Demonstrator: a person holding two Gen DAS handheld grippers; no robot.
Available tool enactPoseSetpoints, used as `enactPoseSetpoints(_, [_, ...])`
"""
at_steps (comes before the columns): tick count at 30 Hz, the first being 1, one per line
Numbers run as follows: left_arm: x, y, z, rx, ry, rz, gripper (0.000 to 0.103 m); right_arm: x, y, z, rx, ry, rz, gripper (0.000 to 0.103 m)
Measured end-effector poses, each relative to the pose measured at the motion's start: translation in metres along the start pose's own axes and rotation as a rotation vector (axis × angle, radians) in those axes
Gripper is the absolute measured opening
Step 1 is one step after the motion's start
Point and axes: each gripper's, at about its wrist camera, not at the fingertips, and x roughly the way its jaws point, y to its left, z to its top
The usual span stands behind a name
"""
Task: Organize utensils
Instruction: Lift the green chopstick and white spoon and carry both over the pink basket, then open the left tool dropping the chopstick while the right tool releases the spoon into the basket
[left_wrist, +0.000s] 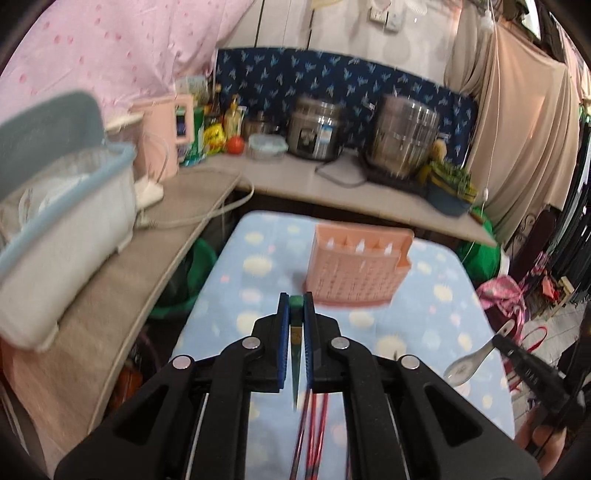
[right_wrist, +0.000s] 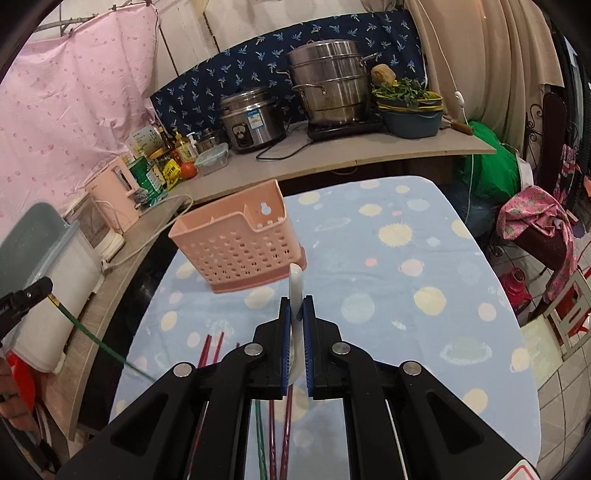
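cluttered kitchen corner, spotty blue tabletop (right_wrist: 406, 295). left gripper (left_wrist: 296, 306) clamped on a green chopstick (left_wrist: 296, 354), right gripper (right_wrist: 296, 308) pinching a white spoon (right_wrist: 296, 288). i'd drop both upright into the pink holder (right_wrist: 236, 247), slowly.

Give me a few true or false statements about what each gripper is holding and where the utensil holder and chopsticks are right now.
1. The left gripper holds a green chopstick. True.
2. The right gripper is empty. False: its jaws are shut on a white ceramic spoon.
3. The pink utensil holder lies on its side. False: it stands upright on the blue patterned tablecloth.
4. Red chopsticks lie on the tablecloth. True.
5. The spoon is already in the holder. False: it is held short of the holder, still outside it.
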Motion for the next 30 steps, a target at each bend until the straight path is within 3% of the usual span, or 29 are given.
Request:
enactPoseSetpoints(8, [0.009,-0.019,0.097,-0.016,-0.167,-0.004,0.007,0.04,0.02,0.077,0.008,-0.066,0.05,0.007])
enactPoseSetpoints(13, [0.017,-0.033,0.138,-0.022,-0.285,-0.011,0.007,0.076,0.028,0.109,0.021,-0.07,0.087,0.007])
enactPoseSetpoints(16, [0.031,-0.038,0.156,-0.038,-0.313,-0.034,0.007,0.093,0.034,0.122,0.01,-0.089,0.064,0.007])
enactPoseSetpoints(21, [0.073,-0.042,0.161,-0.044,-0.264,-0.037,0.007,0.128,0.04,0.135,-0.003,-0.08,0.002,0.007])
enactPoseSetpoints(30, [0.148,-0.034,0.128,-0.032,-0.127,0.011,0.007,0.189,0.039,0.119,-0.028,0.02,-0.02,0.007])
